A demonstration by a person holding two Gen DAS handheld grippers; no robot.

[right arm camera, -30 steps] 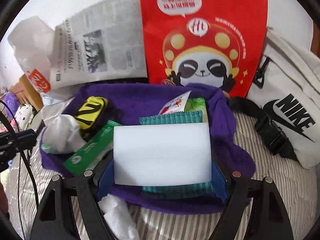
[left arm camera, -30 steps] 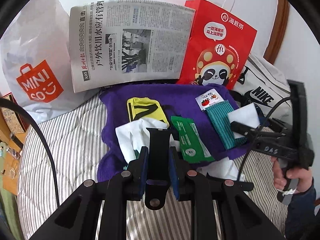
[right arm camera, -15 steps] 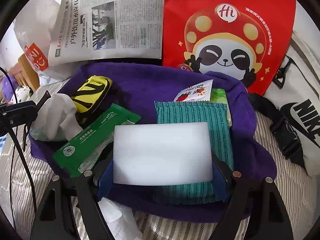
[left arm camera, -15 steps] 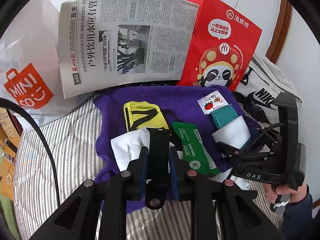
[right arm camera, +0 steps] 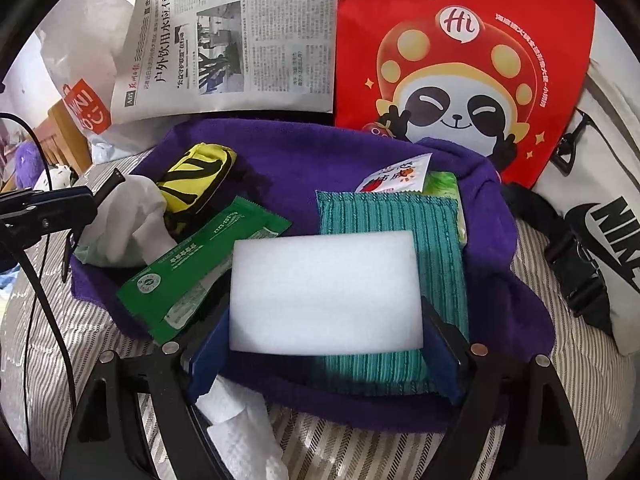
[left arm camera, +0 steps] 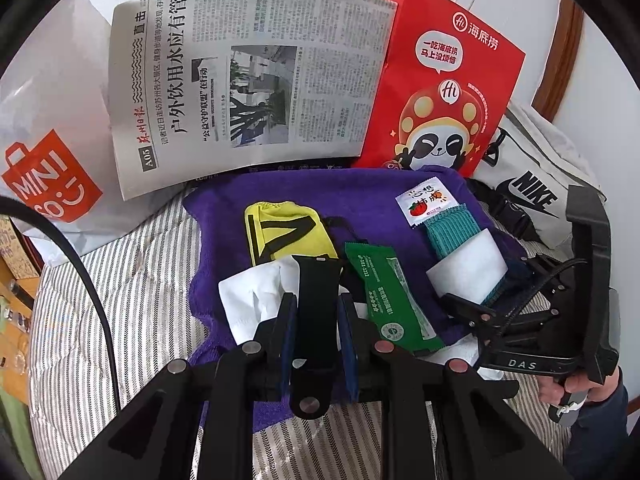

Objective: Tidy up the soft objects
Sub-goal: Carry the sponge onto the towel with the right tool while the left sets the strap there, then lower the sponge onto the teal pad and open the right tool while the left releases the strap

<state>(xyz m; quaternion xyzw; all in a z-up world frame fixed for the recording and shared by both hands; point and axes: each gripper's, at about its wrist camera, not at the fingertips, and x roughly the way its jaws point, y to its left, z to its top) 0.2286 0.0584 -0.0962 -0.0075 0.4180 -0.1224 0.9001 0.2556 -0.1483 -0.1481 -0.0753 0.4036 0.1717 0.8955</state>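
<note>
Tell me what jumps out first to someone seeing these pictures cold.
The red panda bag dominates, propped upright behind the purple towel, with a newspaper leaning to its left. In front, the right gripper is shut on a white sponge, held over a teal cloth. The left gripper pinches a black strap above the towel.

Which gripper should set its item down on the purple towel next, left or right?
Right. The right gripper holds the white sponge directly over the teal cloth on the purple towel. The left gripper grips a black strap at the towel's cluttered near edge.
</note>
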